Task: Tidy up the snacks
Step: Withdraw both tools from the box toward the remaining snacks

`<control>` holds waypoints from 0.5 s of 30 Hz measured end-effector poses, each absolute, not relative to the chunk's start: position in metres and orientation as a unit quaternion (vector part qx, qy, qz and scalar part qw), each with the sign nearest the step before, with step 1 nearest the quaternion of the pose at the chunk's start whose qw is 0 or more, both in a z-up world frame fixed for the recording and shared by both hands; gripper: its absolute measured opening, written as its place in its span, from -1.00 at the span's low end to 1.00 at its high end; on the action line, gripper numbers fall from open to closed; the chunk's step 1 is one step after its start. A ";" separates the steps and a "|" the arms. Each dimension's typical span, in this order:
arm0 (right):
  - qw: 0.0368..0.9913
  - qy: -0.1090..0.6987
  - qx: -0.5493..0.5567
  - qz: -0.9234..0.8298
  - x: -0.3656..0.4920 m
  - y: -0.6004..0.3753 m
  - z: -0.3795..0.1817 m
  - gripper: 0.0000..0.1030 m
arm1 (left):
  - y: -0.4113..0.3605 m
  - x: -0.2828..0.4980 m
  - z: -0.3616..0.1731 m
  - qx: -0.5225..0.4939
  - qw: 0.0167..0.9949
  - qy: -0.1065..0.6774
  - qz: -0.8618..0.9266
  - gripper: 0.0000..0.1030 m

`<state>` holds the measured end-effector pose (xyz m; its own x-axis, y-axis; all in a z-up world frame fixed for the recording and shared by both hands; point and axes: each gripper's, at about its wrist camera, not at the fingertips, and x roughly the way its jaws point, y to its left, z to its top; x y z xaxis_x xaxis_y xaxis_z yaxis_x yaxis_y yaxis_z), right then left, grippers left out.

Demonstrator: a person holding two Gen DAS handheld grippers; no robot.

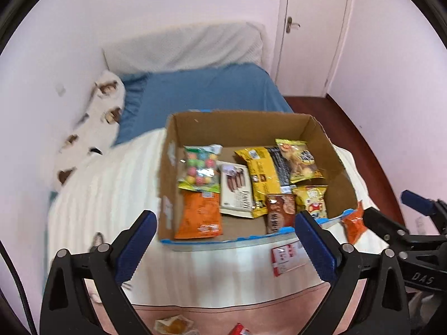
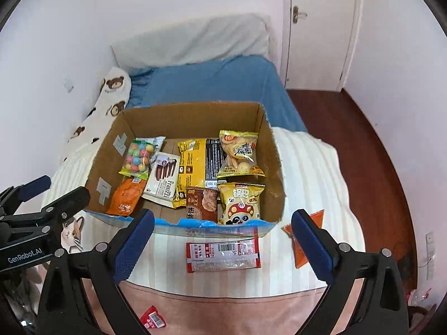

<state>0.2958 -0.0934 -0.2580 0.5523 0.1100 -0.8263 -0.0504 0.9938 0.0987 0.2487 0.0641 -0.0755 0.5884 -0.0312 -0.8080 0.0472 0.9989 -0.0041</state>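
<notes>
An open cardboard box [image 2: 268, 150] [image 1: 327, 145] stands on the bed and holds several snack packets, among them a candy-ball bag [image 2: 138, 157], a wafer pack [image 2: 163, 180] and a yellow mushroom bag [image 2: 240, 203]. A red-and-white packet [image 2: 223, 255] [image 1: 287, 256] lies on the blanket in front of the box. An orange packet [image 2: 300, 247] [image 1: 353, 224] lies at the box's front right corner. My left gripper [image 1: 226, 245] is open and empty, before the box. My right gripper [image 2: 223, 247] is open and empty, above the red-and-white packet.
The bed has a white striped blanket [image 2: 307, 173], a blue sheet [image 2: 218, 83] and a bear-print pillow [image 2: 111, 97] by the left wall. More small packets [image 2: 152, 319] [image 1: 173, 325] lie on the pink cover near me. Wooden floor [image 2: 363, 139] and a door [image 2: 315, 28] are to the right.
</notes>
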 end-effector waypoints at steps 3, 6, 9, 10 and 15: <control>0.887 0.459 0.037 0.045 0.278 -0.091 -0.252 0.95 | 0.069 0.231 -0.070 0.003 0.895 0.445 -0.023 0.96; 0.890 0.451 0.045 0.044 0.261 -0.091 -0.248 0.95 | 0.072 0.217 -0.068 -0.004 0.895 0.446 -0.021 0.96; 0.882 0.464 0.065 0.049 0.247 -0.098 -0.256 0.95 | 0.070 0.199 -0.073 -0.008 0.895 0.446 -0.019 0.96; 0.875 0.477 0.070 0.048 0.241 -0.103 -0.265 0.95 | 0.068 0.193 -0.079 -0.008 0.893 0.449 -0.016 0.96; 0.808 0.585 0.064 0.028 0.212 -0.132 -0.358 0.95 | 0.050 0.171 -0.146 0.000 0.859 0.511 0.004 0.96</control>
